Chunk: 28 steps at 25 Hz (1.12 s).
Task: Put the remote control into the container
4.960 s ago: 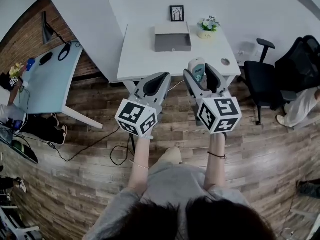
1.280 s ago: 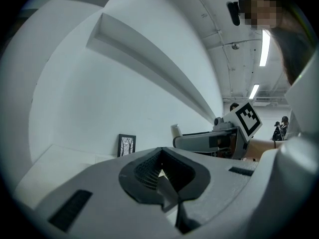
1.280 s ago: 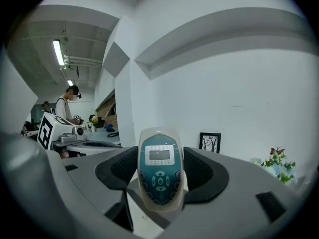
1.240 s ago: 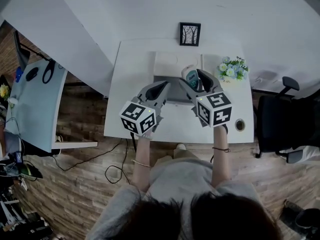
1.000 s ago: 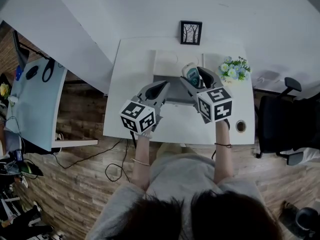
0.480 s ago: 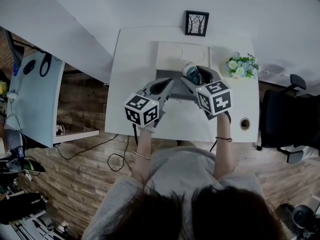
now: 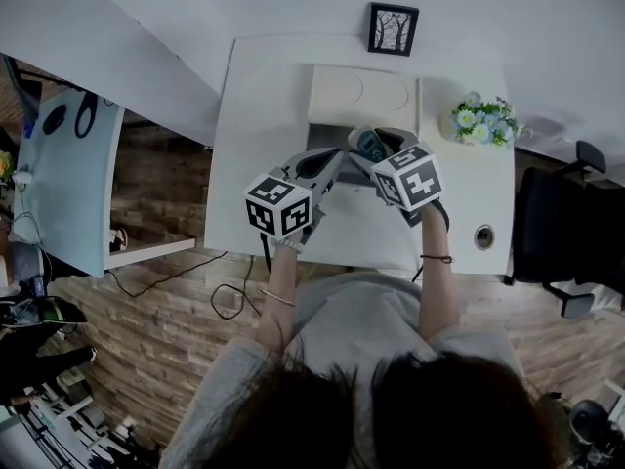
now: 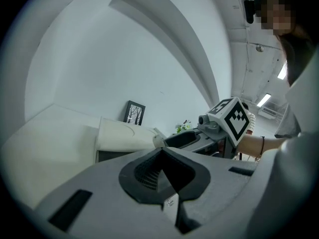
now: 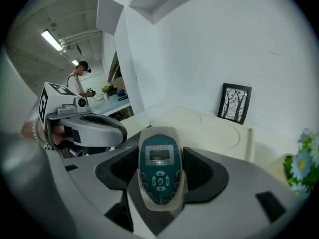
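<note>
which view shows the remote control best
The right gripper view: the remote control faces the camera between the jaws, screen and buttons clear. The head view shows only its top end, small, beyond the marker cube. The left gripper view shows just a pale tip.

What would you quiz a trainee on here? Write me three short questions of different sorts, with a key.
1. True or false: the left gripper has its jaws closed together with nothing between them.
2. Pick one: the right gripper is clamped on A) a cup, B) the remote control, C) a pen.
3. Short answer: what stands on the table to the person's right of the container?

Key: 1 true. 2 B. 3 the flowers.
</note>
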### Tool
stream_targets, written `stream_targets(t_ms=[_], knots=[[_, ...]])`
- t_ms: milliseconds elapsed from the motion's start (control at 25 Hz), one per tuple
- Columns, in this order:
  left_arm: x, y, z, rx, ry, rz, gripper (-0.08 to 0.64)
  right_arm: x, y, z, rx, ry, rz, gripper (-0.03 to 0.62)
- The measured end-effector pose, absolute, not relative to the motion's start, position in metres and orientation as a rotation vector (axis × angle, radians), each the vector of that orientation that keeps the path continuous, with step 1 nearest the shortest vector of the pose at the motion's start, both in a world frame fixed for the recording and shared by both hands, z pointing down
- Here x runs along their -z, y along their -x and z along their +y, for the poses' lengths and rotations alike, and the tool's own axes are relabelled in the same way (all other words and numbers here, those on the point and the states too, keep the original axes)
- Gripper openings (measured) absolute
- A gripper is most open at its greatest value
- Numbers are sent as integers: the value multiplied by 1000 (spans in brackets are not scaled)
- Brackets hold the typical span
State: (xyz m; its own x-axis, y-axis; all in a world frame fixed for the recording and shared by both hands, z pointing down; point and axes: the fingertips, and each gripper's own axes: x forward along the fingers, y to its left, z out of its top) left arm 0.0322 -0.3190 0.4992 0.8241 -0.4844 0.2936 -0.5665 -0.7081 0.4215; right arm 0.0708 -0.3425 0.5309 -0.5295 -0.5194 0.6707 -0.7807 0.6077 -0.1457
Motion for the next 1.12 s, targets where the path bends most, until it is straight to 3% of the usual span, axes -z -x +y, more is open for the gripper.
stream_targets(t_ms=[1120], knots=[[-524,-11,-318,-228,-2403,-809,3,-620,-48,-338,-540,-705,-1949,281]])
